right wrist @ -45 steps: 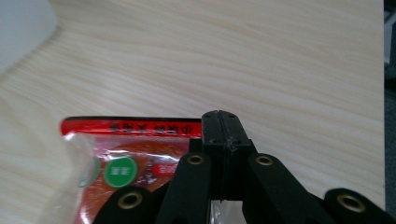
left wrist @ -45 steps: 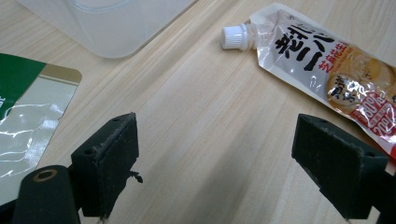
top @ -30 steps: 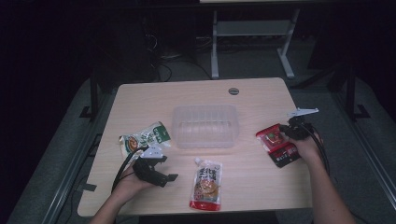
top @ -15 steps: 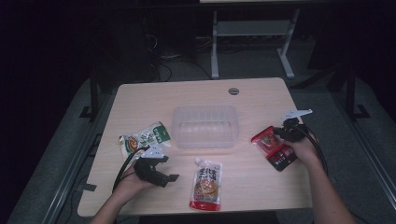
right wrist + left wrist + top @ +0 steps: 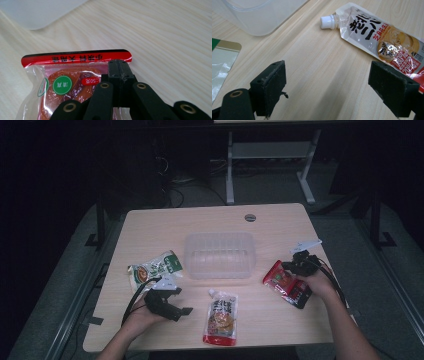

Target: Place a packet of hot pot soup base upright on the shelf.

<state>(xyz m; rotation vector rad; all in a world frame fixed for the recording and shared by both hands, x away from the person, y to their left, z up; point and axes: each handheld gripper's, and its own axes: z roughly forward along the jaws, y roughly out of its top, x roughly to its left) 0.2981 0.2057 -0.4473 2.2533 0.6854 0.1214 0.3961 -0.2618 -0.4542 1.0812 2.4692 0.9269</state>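
R gripper (image 5: 119,72) is clamped on red pkt (image 5: 75,82); we lift it clear over tub (image 5: 220,255) rim, L gripper (image 5: 334,92) gaping, idle.

Pale wood table (image 5: 165,227), dark room, grey floor (image 5: 400,270)

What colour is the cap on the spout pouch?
White, ribbed cap on the spout pouch, clearest in the left gripper view.

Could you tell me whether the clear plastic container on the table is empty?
Empty: the clear container shows only its ribbed bottom, and all three packets lie outside it.
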